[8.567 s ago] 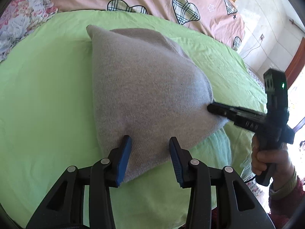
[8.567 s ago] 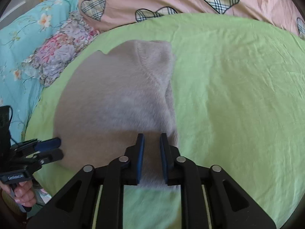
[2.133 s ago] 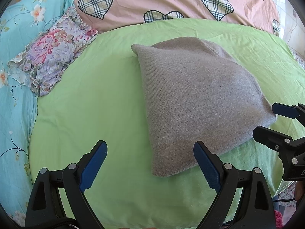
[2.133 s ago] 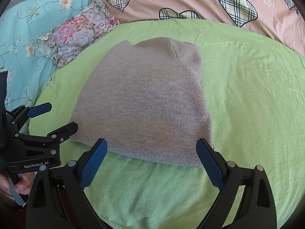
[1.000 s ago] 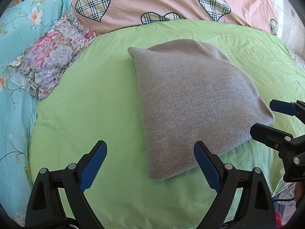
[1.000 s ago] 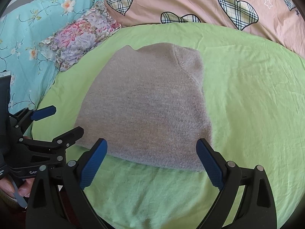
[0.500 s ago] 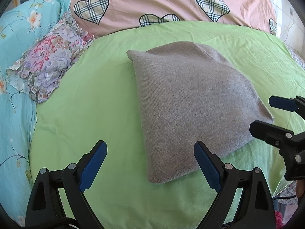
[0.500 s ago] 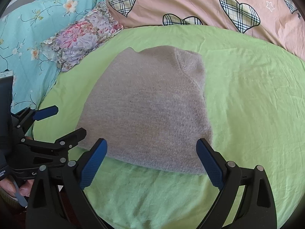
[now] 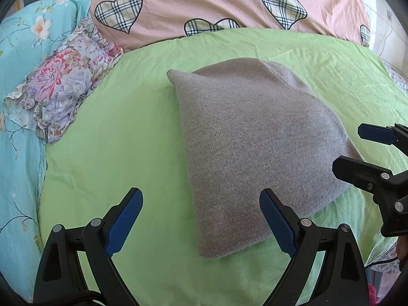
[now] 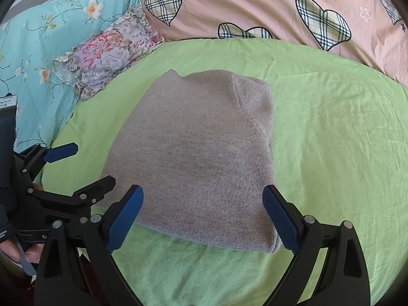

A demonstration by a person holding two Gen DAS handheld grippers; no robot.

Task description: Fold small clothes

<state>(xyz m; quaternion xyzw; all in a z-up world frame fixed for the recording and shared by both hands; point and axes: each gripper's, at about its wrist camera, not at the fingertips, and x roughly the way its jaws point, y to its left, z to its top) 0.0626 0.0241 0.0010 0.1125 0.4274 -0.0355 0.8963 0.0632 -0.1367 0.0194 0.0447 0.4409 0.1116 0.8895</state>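
Note:
A grey knitted garment point(image 9: 257, 137) lies folded flat on the green sheet point(image 9: 122, 137); it also shows in the right wrist view point(image 10: 199, 153). My left gripper point(image 9: 201, 219) is open and empty, held just short of the garment's near left corner. My right gripper point(image 10: 204, 216) is open and empty, held over the garment's near edge. The right gripper also shows at the right edge of the left wrist view point(image 9: 357, 150), beside the garment's right corner. The left gripper shows at the left of the right wrist view point(image 10: 84, 165).
A floral cushion point(image 9: 61, 97) lies at the left of the sheet on a turquoise flowered cover point(image 9: 17, 51). A pink quilt with plaid hearts point(image 9: 229, 7) runs along the back. The bed's edge drops off at the right point(image 9: 387, 250).
Both grippers let go of the garment and opened wide. In the last second both pulled back slightly from it; the garment has not moved.

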